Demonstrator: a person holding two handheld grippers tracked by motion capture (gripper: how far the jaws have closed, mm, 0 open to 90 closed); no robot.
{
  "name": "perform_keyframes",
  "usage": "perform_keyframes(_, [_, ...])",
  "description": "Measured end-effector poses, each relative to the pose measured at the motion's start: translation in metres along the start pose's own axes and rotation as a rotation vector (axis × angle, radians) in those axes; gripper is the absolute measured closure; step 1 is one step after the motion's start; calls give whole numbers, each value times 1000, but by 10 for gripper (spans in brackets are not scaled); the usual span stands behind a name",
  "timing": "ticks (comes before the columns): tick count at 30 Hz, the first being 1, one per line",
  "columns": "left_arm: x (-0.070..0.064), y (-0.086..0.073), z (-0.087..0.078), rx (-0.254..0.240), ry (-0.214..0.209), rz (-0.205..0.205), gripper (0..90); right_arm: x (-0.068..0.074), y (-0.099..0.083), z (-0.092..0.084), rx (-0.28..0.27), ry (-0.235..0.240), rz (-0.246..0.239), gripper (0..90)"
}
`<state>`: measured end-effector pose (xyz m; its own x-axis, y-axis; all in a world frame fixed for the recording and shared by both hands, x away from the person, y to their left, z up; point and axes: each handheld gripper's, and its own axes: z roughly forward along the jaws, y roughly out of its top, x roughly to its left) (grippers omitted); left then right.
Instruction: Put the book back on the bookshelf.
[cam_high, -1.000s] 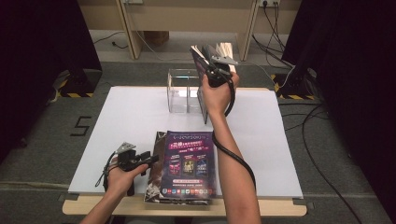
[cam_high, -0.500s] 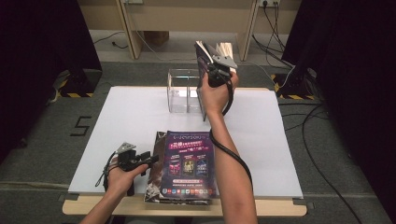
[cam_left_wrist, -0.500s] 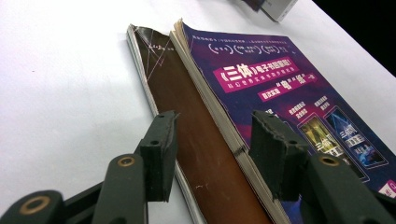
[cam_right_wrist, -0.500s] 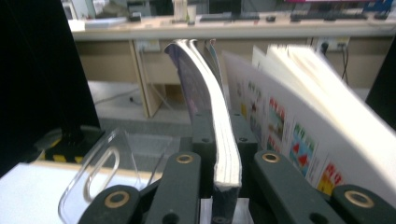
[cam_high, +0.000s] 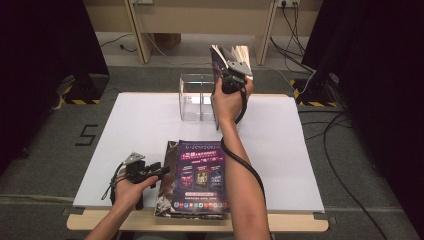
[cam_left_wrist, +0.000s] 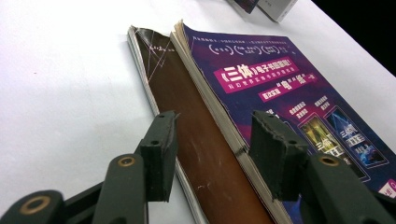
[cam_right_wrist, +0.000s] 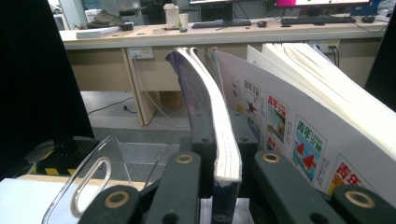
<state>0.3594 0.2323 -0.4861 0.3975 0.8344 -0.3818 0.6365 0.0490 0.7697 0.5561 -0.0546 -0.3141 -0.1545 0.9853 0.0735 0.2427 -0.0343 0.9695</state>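
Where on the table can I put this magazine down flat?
Bare white table runs left of the clear rack, down to the left gripper. More bare table lies right of the right forearm. The near middle is crowded: a stack of magazines lies there.

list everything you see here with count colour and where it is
held magazine: 1, purple cover, pages fanned, raised above the holder's right end
clear holder: 1, transparent, far middle of the board
purple magazine: 1, purple, near edge, on top of the stack
brown magazine: 1, brown, under the purple one
white board: 1, white, covers the table
right gripper: 1, black, jaws just closed, clamped on the held magazine
left gripper: 1, black, open beside the stack's left edge
forearms: 2, rising from the bottom edge of the high view
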Motion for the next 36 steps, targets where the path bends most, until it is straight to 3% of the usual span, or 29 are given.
perform_keyframes(6, [0, 0, -1, 0, 1, 4, 508, 1, -2, -1, 11, -14, -18, 799])
perform_keyframes(9, [-1, -1, 0, 0, -4, 3, 508, 1, -5, -1, 74, -8, -37, 727])
perform_keyframes(14, [-1, -1, 0, -1, -2, 4, 507, 0, -8, -5, 96, 17, -38, 702])
perform_keyframes(26, [-2, -1, 0, -1, 1, 4, 507, 0, -2, -19, 86, 60, -23, 667])
perform_keyframes(29, [-2, -1, 0, 0, 0, 3, 507, 0, 0, -22, 78, 66, -23, 683])
perform_keyframes(30, [-2, -1, 0, 3, -1, 4, 507, 0, 2, -25, 65, 63, -20, 763])
perform_keyframes(36, [-2, -1, 1, 5, -3, 7, 507, -2, 5, -25, 77, 58, -7, 814])
